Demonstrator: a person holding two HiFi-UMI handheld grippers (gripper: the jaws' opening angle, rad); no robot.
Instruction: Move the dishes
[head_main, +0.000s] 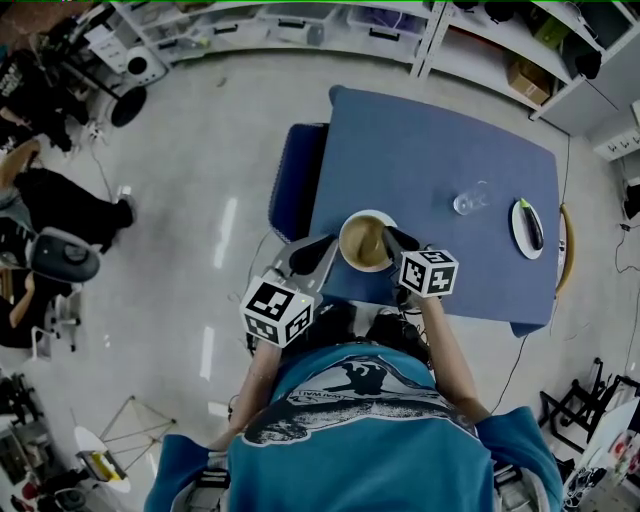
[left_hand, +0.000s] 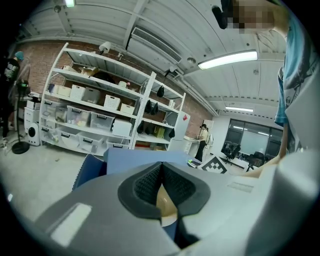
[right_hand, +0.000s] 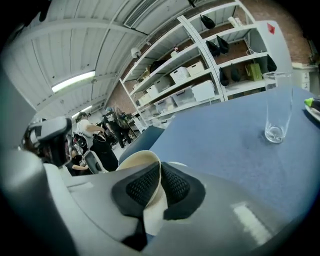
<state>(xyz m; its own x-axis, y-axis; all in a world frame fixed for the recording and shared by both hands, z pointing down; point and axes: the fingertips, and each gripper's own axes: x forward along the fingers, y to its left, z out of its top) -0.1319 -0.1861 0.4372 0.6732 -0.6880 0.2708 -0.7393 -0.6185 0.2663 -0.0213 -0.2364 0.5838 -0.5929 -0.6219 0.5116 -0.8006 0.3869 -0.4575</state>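
Both pairs of jaws are clenched on the bowl (head_main: 365, 243). Your left gripper (head_main: 325, 250) pinches its left rim and your right gripper (head_main: 395, 240) pinches its right rim, and in each gripper view the dark ribbed pads meet on the thin wall. The bowl is round and deep, with a cream rim and outer wall and a tan-brown inside. Nothing shows inside it from the head view. It sits at the near edge of the blue table (head_main: 430, 150), just in front of your body, between the two marker cubes.

Farther right on the table, well apart from the bowl, a clear drinking glass (head_main: 470, 200) stands upright. Beyond it, near the table's right edge, a white plate (head_main: 518, 238) carries a dark eggplant (head_main: 534, 226) with a green end. A blue chair (head_main: 295, 180) stands against the table's left side. White storage shelves (head_main: 300, 25) with bins line the far wall.
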